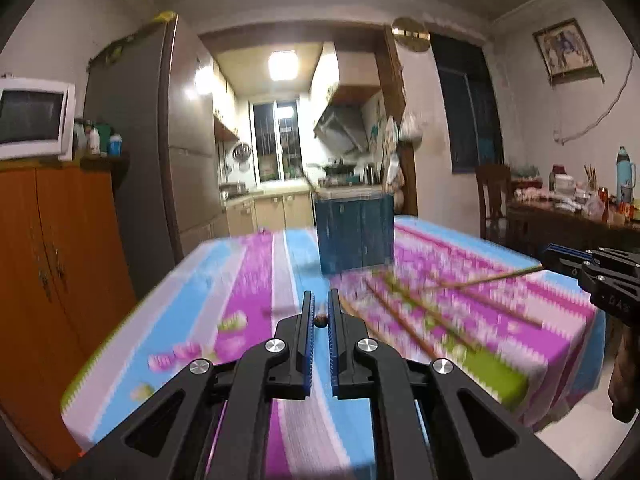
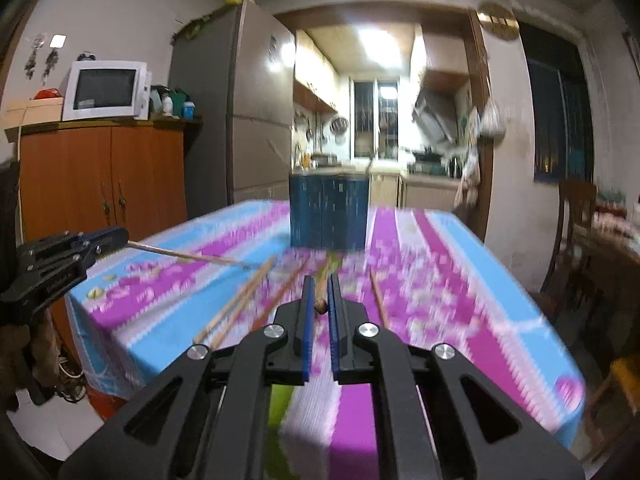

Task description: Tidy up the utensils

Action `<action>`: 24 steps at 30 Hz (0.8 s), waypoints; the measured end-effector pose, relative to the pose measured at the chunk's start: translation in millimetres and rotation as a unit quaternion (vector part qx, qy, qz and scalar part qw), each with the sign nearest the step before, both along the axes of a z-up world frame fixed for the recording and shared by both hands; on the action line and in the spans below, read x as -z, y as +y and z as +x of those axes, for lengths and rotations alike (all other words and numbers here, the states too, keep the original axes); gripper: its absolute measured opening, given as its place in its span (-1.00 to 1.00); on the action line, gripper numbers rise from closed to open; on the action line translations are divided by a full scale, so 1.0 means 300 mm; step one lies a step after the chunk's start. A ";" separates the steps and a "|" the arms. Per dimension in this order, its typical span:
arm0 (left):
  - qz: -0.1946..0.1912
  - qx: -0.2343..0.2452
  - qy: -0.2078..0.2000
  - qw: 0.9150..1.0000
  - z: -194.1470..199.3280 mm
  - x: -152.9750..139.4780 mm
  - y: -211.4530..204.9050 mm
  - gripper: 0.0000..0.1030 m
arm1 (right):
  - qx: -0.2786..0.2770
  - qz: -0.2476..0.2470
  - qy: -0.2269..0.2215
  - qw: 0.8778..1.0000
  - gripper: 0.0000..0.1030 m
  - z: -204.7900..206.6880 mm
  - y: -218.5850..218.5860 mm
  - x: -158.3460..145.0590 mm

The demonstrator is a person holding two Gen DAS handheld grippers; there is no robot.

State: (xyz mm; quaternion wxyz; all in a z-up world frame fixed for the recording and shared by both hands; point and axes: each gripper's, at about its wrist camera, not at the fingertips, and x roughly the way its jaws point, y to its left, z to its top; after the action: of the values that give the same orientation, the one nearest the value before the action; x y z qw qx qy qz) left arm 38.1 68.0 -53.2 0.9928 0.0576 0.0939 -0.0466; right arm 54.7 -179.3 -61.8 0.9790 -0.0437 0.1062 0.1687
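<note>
Chopstick point(image 2: 320, 286) in right tongs point(image 2: 320, 300) points forward.

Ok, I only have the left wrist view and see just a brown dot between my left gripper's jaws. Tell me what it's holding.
Observer: In the right wrist view, the left gripper is shut on a thin wooden chopstick that sticks out sideways over the table.
Operator: Now check the right gripper.
Observer: The right gripper is shut on a second wooden chopstick pointing toward the blue container.
Operator: Report anything beside it.
Observer: A loose chopstick lies on the table just right of its fingers.
</note>
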 end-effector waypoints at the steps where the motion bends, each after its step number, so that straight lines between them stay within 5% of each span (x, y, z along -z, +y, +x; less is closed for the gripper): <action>1: -0.001 0.003 -0.008 1.000 0.010 -0.033 0.000 -0.85 | -0.002 -0.003 -0.006 1.000 -0.91 0.002 -0.001 -0.018; 6: 0.007 0.023 -0.041 0.999 0.069 -0.203 -0.024 -0.85 | -0.024 -0.015 -0.030 0.999 -0.91 0.067 -0.002 -0.156; 11: 0.003 0.042 -0.023 0.999 0.200 -0.313 -0.049 -0.85 | -0.045 -0.020 -0.014 0.999 -0.91 0.192 0.001 -0.252; 24: -0.022 0.053 0.020 0.998 0.445 -0.442 -0.031 -0.85 | -0.076 -0.038 0.035 0.996 -0.92 0.426 0.037 -0.448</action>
State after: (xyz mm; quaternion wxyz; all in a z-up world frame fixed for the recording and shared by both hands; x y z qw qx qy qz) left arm 171.6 58.7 79.5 0.9879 0.0397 0.1098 -0.1021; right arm 182.6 -168.2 72.8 0.9565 -0.0826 0.1435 0.2400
